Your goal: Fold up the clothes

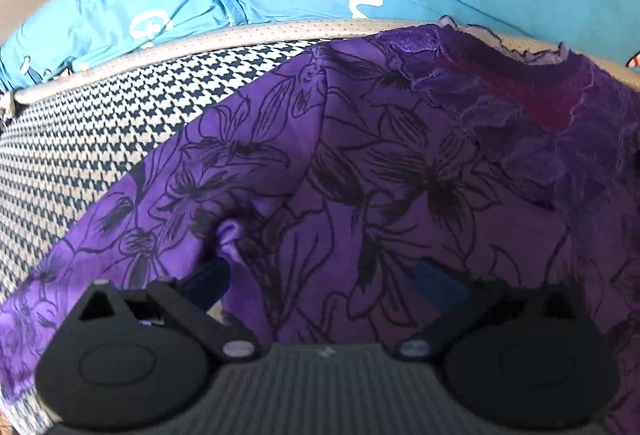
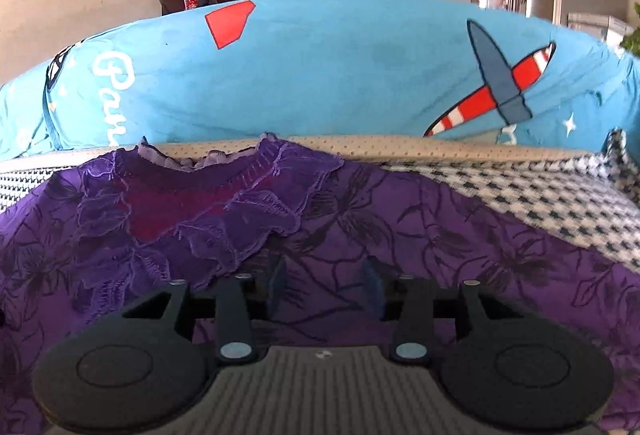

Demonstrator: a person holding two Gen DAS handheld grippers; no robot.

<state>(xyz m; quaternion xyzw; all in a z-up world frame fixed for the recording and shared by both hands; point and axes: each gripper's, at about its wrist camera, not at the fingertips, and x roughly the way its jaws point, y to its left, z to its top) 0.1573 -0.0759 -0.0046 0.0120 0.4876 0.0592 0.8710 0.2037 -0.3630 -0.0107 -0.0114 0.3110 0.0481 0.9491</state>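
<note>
Purple floral blouse (image 1: 360,163) is lying spread on the houndstooth cover (image 1: 100,123), its lace collar (image 2: 224,207) pointing toward the blue pillow (image 2: 320,75). The left gripper (image 1: 320,283) is standing wide open with cloth bunching at one finger (image 1: 208,279) — whether any of it is actually pinched I cannot tell — while the right gripper (image 2: 324,287) is sitting partly open over flat fabric below the collar, gripping nothing. Risks: the fingers closing on a single layer, or catching the cover underneath, dragging a crooked fold; the loose lace could snag — the thin cloth is likely sliding easily.
</note>
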